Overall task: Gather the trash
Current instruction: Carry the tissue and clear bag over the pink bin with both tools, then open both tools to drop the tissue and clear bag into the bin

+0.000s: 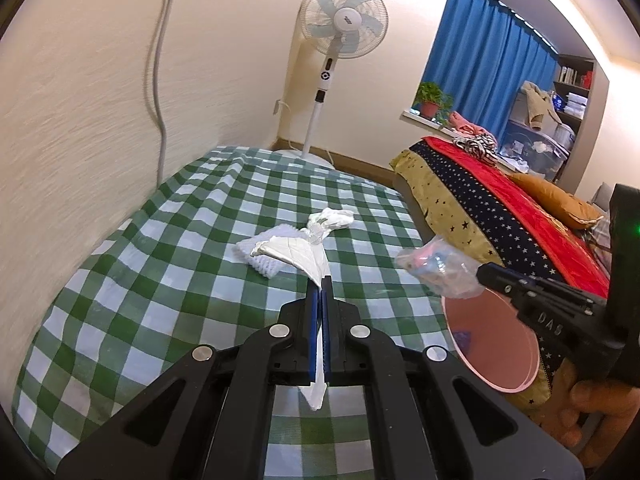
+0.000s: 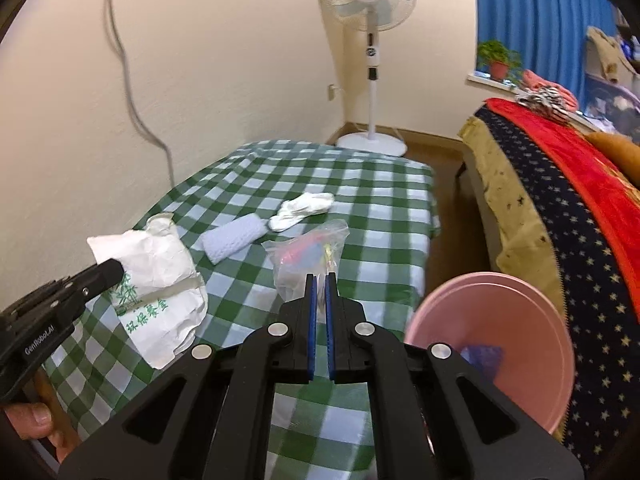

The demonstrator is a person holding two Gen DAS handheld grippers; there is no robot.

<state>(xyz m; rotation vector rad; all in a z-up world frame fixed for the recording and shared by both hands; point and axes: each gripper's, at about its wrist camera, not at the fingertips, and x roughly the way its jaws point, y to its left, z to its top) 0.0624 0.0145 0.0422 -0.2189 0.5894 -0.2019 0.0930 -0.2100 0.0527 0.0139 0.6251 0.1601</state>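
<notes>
The right hand-held gripper (image 2: 320, 280) pinches a plastic bag (image 2: 308, 252) above the surface's right edge; the pink bin (image 2: 492, 344) sits just right, below. The left hand-held gripper (image 1: 321, 288) clamps a paper bag (image 2: 156, 288).

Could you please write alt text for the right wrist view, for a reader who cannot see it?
The right hand-held gripper pinches a clear plastic bag of colourful scraps above a green checked tablecloth, beside a pink bin. At left, the left hand-held gripper holds a crumpled white paper bag with green print. A white sock and a pale knitted cloth lie beyond.
</notes>
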